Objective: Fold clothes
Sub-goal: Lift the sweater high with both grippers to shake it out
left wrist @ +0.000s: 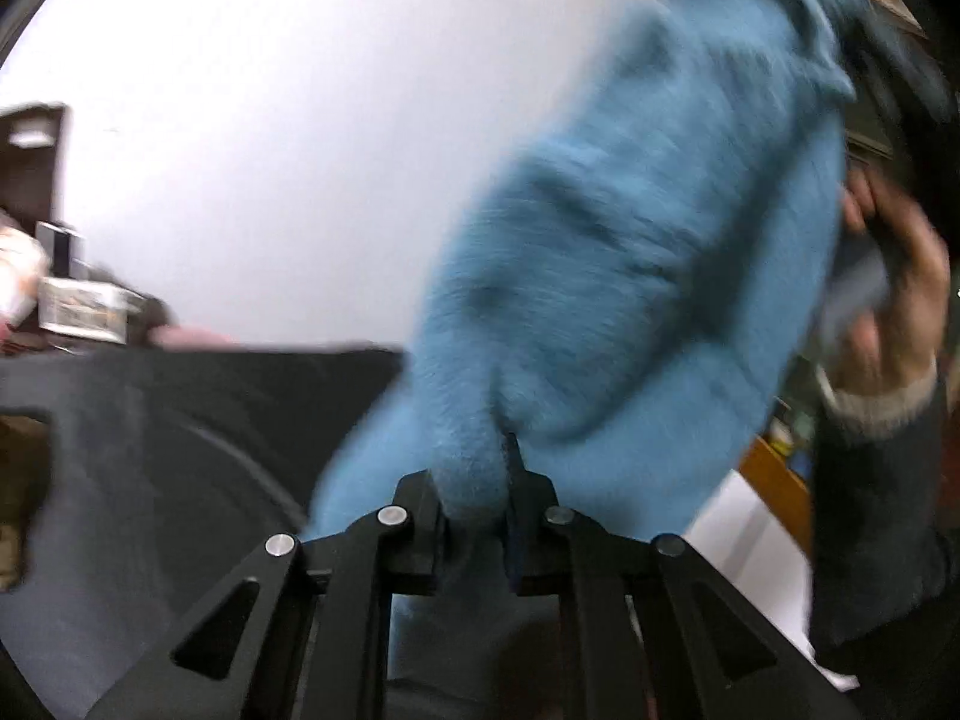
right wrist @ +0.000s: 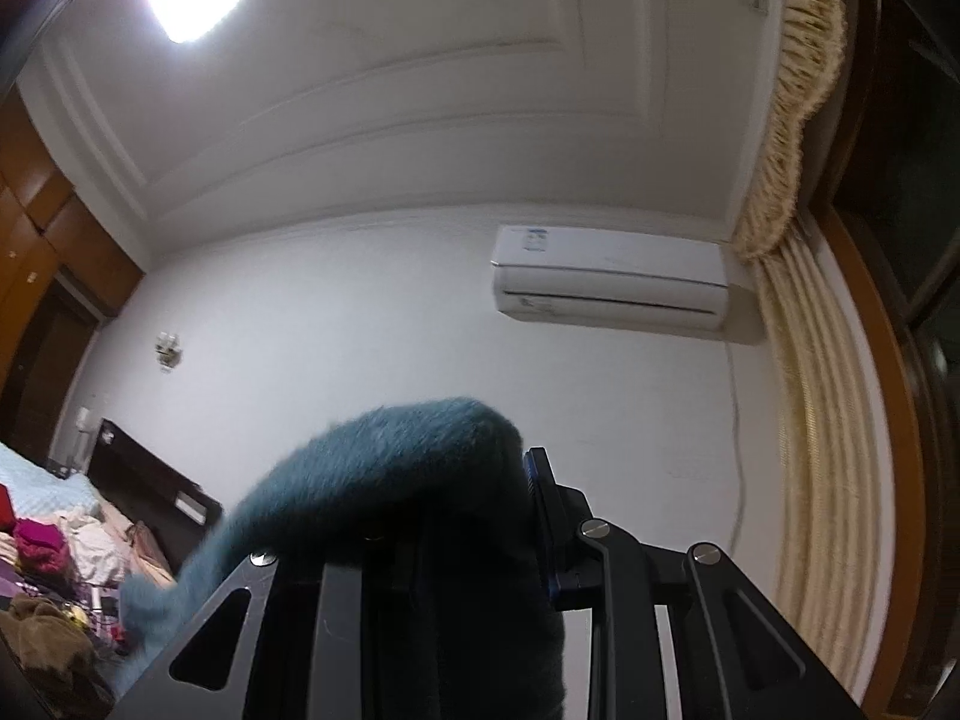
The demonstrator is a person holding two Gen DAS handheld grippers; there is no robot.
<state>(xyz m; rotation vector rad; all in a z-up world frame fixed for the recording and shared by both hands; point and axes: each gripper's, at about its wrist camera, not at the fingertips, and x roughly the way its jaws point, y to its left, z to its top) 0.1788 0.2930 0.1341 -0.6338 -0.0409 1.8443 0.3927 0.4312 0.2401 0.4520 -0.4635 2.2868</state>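
Both tongs are clamping the fuzzy blue sweater [left wrist: 630, 252], which is hanging in the air between them. Left tongs [left wrist: 474, 480] are pinching a bunched fold; right tongs [right wrist: 480, 480] are gripping under fabric draped over the top, and one finger is hidden.

Risks, my read: the thick pile is slipping out of a shallow pinch, or the drape is snagging on the right linkage and twisting the fold.

Containers: none identifiable. Loose clothes are lying on the bed [right wrist: 36, 480].
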